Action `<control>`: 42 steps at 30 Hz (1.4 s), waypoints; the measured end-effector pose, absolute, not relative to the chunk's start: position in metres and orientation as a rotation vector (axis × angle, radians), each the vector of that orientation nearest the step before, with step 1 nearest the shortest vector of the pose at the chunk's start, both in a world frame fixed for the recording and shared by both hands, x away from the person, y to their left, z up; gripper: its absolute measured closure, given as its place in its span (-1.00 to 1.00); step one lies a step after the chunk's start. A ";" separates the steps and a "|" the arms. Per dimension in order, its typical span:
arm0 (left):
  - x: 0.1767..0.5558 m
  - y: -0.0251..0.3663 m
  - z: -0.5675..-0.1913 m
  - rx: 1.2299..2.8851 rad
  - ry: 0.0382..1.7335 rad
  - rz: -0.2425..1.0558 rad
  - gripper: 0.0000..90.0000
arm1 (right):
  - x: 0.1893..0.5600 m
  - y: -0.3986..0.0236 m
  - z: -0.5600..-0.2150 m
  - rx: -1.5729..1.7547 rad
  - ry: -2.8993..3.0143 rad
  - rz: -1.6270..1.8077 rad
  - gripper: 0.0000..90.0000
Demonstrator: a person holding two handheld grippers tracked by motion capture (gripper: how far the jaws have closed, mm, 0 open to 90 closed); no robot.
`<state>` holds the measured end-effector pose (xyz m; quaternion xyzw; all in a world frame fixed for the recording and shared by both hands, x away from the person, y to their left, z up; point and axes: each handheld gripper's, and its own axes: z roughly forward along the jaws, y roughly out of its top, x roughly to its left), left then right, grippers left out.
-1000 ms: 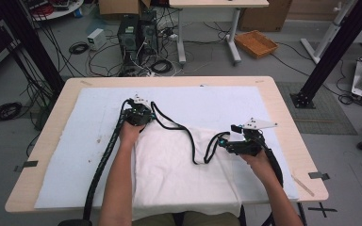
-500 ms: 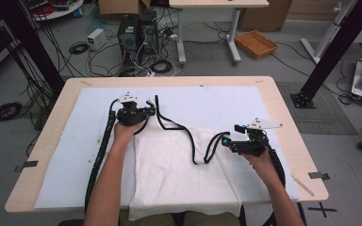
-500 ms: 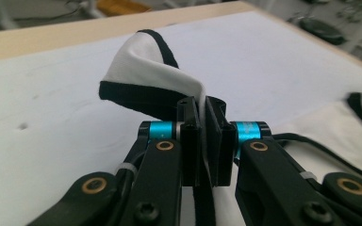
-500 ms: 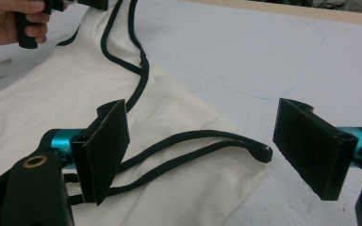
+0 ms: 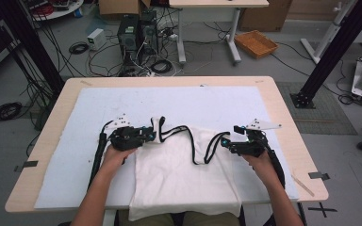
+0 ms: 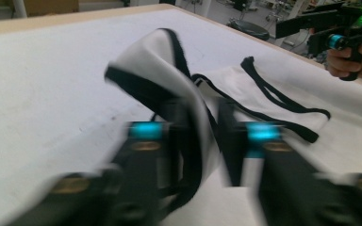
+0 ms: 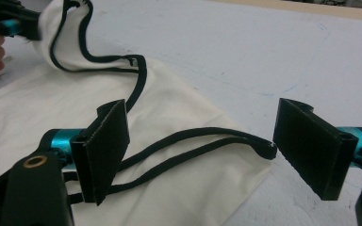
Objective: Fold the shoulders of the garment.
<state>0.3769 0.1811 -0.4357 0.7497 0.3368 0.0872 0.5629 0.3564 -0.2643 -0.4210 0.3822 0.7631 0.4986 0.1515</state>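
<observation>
A white cloth bag (image 5: 184, 165) with black straps lies flat on the white mat (image 5: 75, 141) covering the desk (image 5: 283, 108), its near edge hanging over the person's side. At its far left corner the left gripper (image 5: 152, 135) has just been opening its fingers; a raised fold of the bag still stands between them, and the blur hides whether they touch it. The right gripper (image 5: 224, 142) rests at the bag's right edge, fingers spread wide on either side of a black strap loop (image 7: 202, 146), not pinching it
</observation>
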 end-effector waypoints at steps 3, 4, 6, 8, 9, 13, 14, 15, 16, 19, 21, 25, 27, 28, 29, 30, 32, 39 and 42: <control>0.379 0.189 -0.425 1.739 0.869 0.351 -0.28 | 0.357 -0.265 -0.421 1.104 2.186 1.439 -0.58; 0.382 0.191 -0.421 1.727 0.886 0.375 -0.28 | 0.357 -0.264 -0.421 1.109 2.185 1.439 -0.58; 0.388 0.190 -0.415 1.721 0.885 0.352 -0.29 | 0.357 -0.264 -0.422 1.103 2.190 1.434 -0.58; 0.394 0.183 -0.412 1.752 0.858 0.323 -0.29 | 0.358 -0.263 -0.422 1.102 2.195 1.430 -0.58; 0.397 0.178 -0.412 1.778 0.842 0.309 -0.29 | 0.358 -0.263 -0.422 1.100 2.198 1.426 -0.58; 0.410 0.156 -0.418 1.865 0.825 0.249 -0.29 | 0.358 -0.262 -0.424 1.105 2.206 1.416 -0.58; 0.413 0.151 -0.421 1.882 0.849 0.240 -0.31 | 0.358 -0.262 -0.424 1.107 2.212 1.416 -0.58; 0.416 0.146 -0.423 1.894 0.868 0.241 -0.37 | 0.357 -0.261 -0.424 1.101 2.214 1.414 -0.58; 0.418 0.144 -0.426 1.897 0.870 0.225 -0.44 | 0.357 -0.261 -0.424 1.097 2.217 1.411 -0.58; 0.420 0.146 -0.429 1.856 0.806 0.138 0.15 | 0.357 -0.259 -0.424 1.092 2.224 1.407 -0.58; 0.415 0.146 -0.427 1.859 0.740 0.139 0.73 | 0.357 -0.260 -0.424 1.090 2.227 1.403 -0.58; 0.402 0.151 -0.423 1.843 0.660 0.136 0.88 | 0.355 -0.260 -0.425 1.096 2.240 1.401 -0.58; 0.391 0.156 -0.420 1.833 0.620 0.145 0.88 | 0.355 -0.259 -0.425 1.092 2.245 1.401 -0.58; 0.385 0.159 -0.420 1.839 0.596 0.146 0.88 | 0.354 -0.259 -0.425 1.089 2.247 1.399 -0.58; 0.379 0.162 -0.420 1.843 0.581 0.135 0.88 | 0.354 -0.258 -0.425 1.092 2.244 1.399 -0.58; 0.374 0.165 -0.420 1.848 0.561 0.126 0.88 | 0.353 -0.258 -0.424 1.093 2.246 1.400 -0.58; 0.360 0.173 -0.421 1.814 0.535 0.107 0.88 | 0.353 -0.258 -0.425 1.089 2.245 1.401 -0.58; 0.337 0.194 -0.429 1.812 0.569 0.084 0.11 | 0.350 -0.256 -0.425 1.097 2.250 1.402 -0.58; 0.331 0.203 -0.431 1.765 0.619 0.135 0.00 | 0.347 -0.254 -0.424 1.091 2.258 1.401 -0.58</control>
